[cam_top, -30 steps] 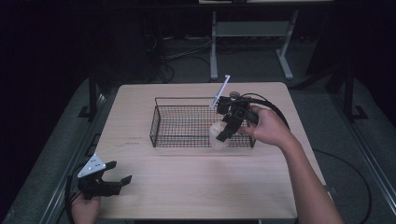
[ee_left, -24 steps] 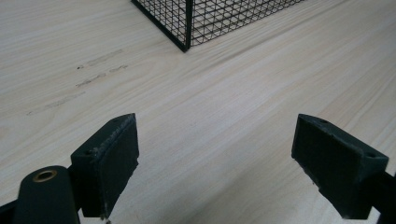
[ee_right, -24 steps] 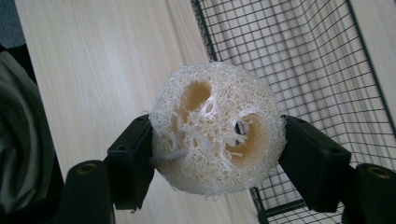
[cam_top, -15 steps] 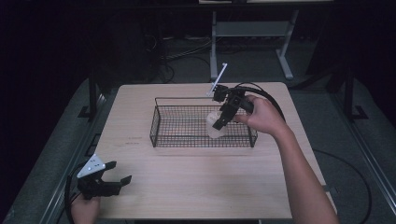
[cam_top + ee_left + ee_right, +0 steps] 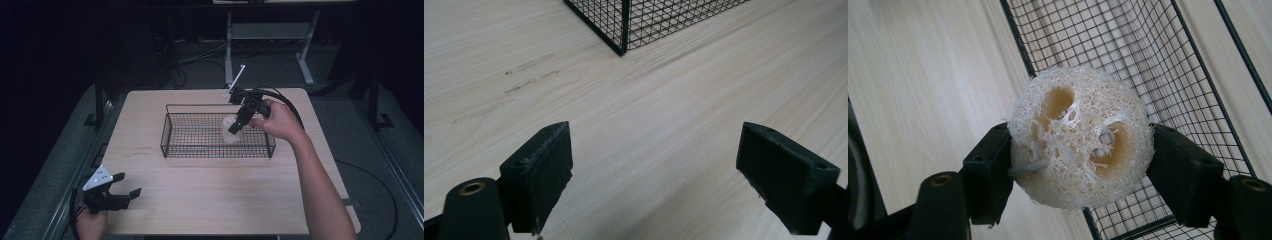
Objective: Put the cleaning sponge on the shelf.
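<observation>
A pale loofah slice with hollow chambers is clamped between the two black pads of my right gripper. In the high view that gripper holds the loofah over the right part of the black wire basket, pointing down and to the left. My left gripper rests at the table's near left corner, jaws wide apart with nothing between them. In the left gripper view its pads frame bare wood, with a corner of the basket farther off.
The light wooden table has bare surface in front of the basket. A thick black cable loops from the right gripper. Beyond the table's far edge stand a white desk frame and dark floor.
The right gripper has carried the loofah leftward and farther in, from the basket's right rim to above its inside. The left gripper has stayed put.
</observation>
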Motion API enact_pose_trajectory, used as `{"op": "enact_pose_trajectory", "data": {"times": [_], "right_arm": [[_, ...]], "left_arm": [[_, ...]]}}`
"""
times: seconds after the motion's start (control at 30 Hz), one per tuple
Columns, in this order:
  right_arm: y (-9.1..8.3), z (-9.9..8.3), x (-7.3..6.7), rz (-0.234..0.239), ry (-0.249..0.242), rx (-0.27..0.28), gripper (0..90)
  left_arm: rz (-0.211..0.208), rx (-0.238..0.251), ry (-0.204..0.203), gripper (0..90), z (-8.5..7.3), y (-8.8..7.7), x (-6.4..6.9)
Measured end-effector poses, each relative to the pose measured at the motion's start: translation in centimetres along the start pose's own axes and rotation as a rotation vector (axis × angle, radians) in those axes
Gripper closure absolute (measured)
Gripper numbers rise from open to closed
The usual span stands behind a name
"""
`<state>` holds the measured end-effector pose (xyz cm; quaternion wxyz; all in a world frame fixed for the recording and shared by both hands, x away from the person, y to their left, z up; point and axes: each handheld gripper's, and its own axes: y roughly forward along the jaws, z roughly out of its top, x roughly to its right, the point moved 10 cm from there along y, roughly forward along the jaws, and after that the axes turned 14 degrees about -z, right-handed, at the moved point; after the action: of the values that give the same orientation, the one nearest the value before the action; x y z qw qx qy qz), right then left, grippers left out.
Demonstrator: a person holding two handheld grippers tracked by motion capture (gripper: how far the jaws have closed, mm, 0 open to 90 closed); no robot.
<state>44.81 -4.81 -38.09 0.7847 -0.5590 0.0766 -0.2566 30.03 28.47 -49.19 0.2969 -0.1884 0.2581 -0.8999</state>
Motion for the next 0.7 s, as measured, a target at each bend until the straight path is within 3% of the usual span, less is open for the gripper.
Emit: {"op": "enact_pose_trajectory", "data": {"times": [0.7], "right_arm": [[2.4,0.0,2.2,-0.023,0.079,-0.005,30.0]], "left_arm": [[-0.002,0.0,0.002,13.7,0.0,0.0,0.0]]}}
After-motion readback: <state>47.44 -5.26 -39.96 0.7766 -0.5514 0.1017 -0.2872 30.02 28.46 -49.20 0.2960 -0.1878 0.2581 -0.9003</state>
